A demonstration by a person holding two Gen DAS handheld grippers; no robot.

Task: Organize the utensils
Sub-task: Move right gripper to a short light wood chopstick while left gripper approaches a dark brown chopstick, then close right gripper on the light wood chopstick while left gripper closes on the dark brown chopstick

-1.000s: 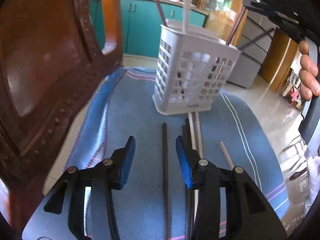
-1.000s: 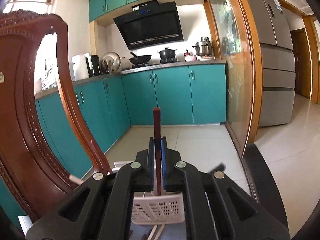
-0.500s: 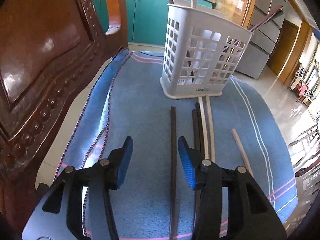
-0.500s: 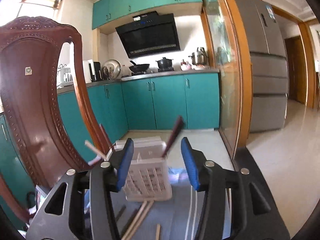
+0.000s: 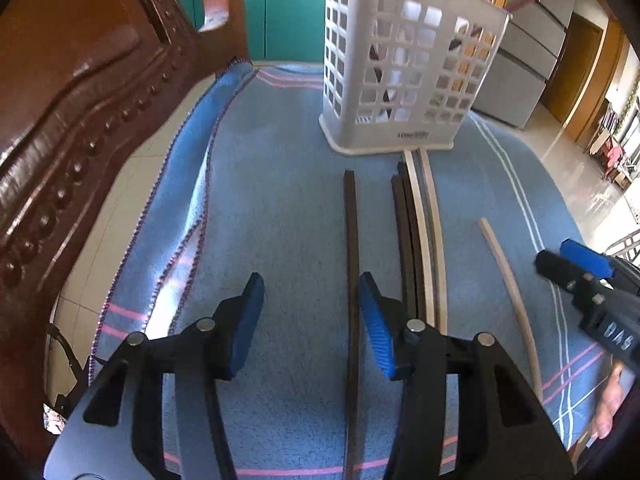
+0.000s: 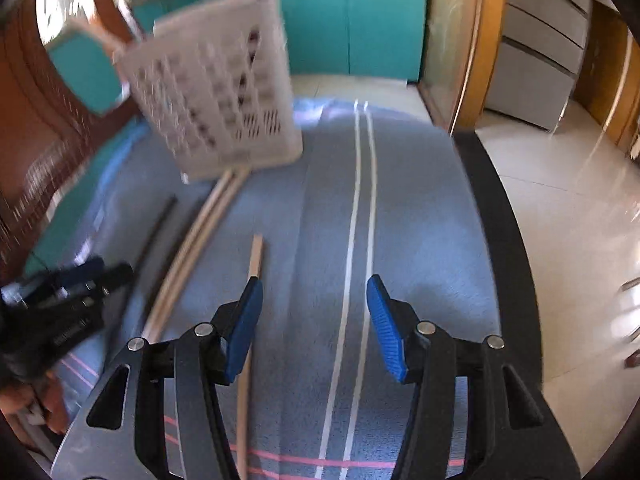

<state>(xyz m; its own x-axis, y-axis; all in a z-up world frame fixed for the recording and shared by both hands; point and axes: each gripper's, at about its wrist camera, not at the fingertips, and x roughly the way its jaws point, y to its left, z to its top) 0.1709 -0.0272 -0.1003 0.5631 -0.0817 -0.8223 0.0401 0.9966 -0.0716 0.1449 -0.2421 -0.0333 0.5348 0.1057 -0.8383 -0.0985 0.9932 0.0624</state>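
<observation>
A white slotted utensil basket [image 5: 404,76] stands on a blue cloth [image 5: 280,184] and holds some chopsticks. Several chopsticks lie loose in front of it. My left gripper [image 5: 310,316] is open, low over the cloth, with a dark chopstick [image 5: 351,240] between its fingers, near the right pad. Dark and pale chopsticks [image 5: 420,232] lie just right of it. My right gripper [image 6: 314,320] is open and empty. A single pale chopstick [image 6: 250,320] lies by its left finger. The basket [image 6: 216,96] is ahead on the left, blurred.
A carved wooden chair back [image 5: 80,100] rises close on the left. The cloth covers a seat whose dark edge [image 6: 512,240] drops to a tiled floor on the right. Teal cabinets [image 6: 360,20] and a grey fridge [image 5: 532,40] stand behind.
My right gripper opened and let a dark chopstick drop into the basket, then came down toward the cloth. My left gripper moved closer to the basket, over the loose dark chopstick.
</observation>
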